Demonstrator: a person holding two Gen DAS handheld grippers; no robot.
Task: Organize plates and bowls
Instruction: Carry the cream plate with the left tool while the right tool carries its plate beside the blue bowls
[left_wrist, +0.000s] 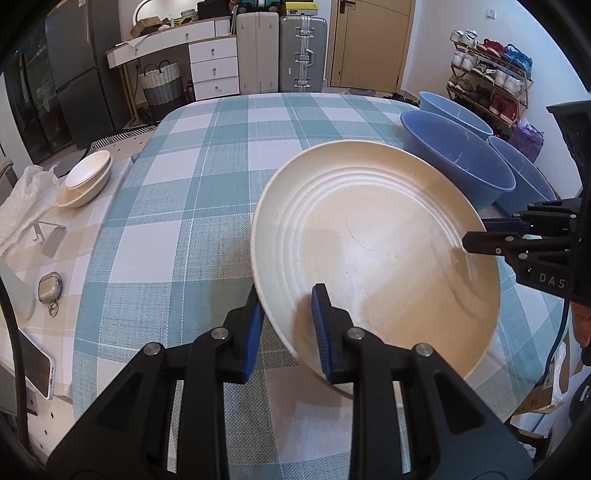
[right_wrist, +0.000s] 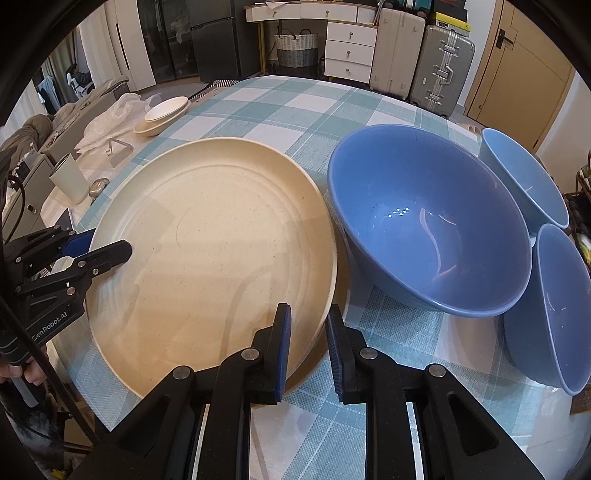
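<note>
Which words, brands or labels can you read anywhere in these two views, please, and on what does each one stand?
"GenRobot.AI": white print on the black body of the left gripper, seen in the right wrist view.
"DAS": white letters, cut off at the picture's edge, on the black body of the right gripper, seen in the left wrist view.
Print on the cardboard box beside the table: too small to read.

Even indoor light, fisheye-warped edges

A home: suitcases (left_wrist: 280, 51), shoe rack (left_wrist: 491, 77), fridge (left_wrist: 70, 66).
</note>
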